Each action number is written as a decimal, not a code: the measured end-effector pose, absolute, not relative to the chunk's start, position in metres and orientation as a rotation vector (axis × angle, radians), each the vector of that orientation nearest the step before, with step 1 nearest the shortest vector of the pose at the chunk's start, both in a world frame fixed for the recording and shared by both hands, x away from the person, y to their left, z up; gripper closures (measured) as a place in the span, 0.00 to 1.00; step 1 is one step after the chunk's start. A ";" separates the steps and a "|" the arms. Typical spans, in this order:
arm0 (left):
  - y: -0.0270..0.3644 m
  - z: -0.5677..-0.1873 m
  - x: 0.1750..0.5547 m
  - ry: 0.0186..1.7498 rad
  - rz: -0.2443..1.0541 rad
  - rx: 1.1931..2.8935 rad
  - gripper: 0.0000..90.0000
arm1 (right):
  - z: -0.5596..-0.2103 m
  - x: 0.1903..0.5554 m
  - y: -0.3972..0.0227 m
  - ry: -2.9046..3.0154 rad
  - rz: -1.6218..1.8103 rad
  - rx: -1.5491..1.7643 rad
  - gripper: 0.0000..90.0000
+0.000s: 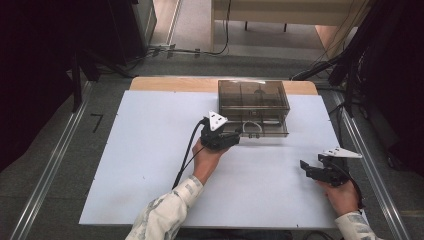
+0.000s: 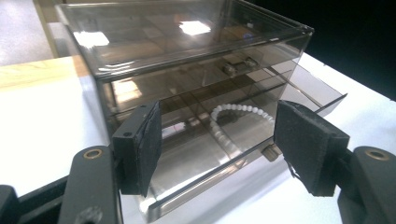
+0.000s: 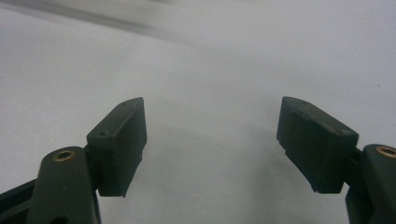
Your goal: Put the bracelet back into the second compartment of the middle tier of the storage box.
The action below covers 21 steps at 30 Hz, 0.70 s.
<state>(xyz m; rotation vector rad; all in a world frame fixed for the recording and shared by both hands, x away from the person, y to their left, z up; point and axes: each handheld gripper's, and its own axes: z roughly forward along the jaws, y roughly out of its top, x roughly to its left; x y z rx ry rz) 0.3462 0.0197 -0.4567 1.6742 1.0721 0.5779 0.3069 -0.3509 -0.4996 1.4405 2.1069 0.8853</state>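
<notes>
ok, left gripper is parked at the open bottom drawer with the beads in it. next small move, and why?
Probably ease the left gripper forward and down toward the white bead bracelet. Its jaws stand open and hold nothing, the bottom drawer of the smoky drawer box is pulled out, and the beads lie straight ahead between the pads. The right gripper hovers open, apart.

the left gripper [image 1: 231, 138] was held out far, jaws wide apart (the right gripper [image 1: 309, 169] too), nearer the body.
</notes>
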 end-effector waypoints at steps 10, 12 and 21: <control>0.043 -0.457 0.335 1.097 0.596 1.666 0.36 | -0.500 0.307 -0.351 2.106 0.876 1.437 0.25; 0.047 -0.458 0.332 1.105 0.601 1.664 0.36 | -0.500 0.307 -0.350 2.107 0.874 1.437 0.25; 0.068 -0.464 0.322 1.138 0.619 1.654 0.35 | -0.501 0.307 -0.350 2.108 0.871 1.439 0.25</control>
